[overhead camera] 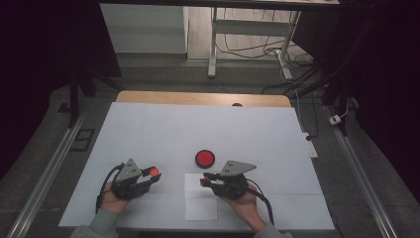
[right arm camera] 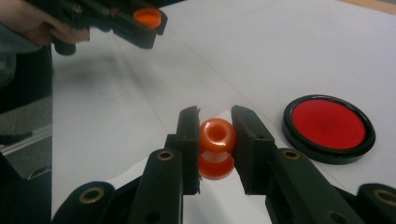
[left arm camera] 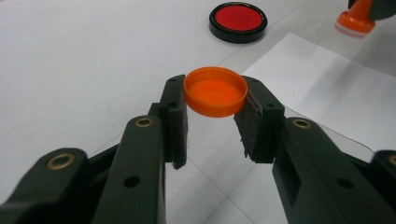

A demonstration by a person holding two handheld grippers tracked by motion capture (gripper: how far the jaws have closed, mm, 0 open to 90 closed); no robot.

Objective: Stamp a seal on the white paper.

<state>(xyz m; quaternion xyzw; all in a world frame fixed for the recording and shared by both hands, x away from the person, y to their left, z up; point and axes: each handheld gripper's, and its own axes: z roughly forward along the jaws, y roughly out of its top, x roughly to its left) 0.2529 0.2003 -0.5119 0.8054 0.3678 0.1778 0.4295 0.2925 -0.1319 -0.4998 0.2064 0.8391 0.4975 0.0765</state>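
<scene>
The orange cap point(left arm camera: 215, 91) looks like smooth matt plastic. The stamp point(right arm camera: 216, 148) is glossy plastic; lower centre, the sheet point(overhead camera: 200, 198) is matt paper.

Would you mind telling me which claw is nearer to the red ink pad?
The right claw is nearer: it holds the orange stamp just in front of the red ink pad. The left claw, gripping the orange cap, sits farther off to the pad's left.

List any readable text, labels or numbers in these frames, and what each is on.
None can be read. The orange cap, orange stamp, round red ink pad and white paper sheet show no print. The black tongs bear only brass rivets and holes.
</scene>
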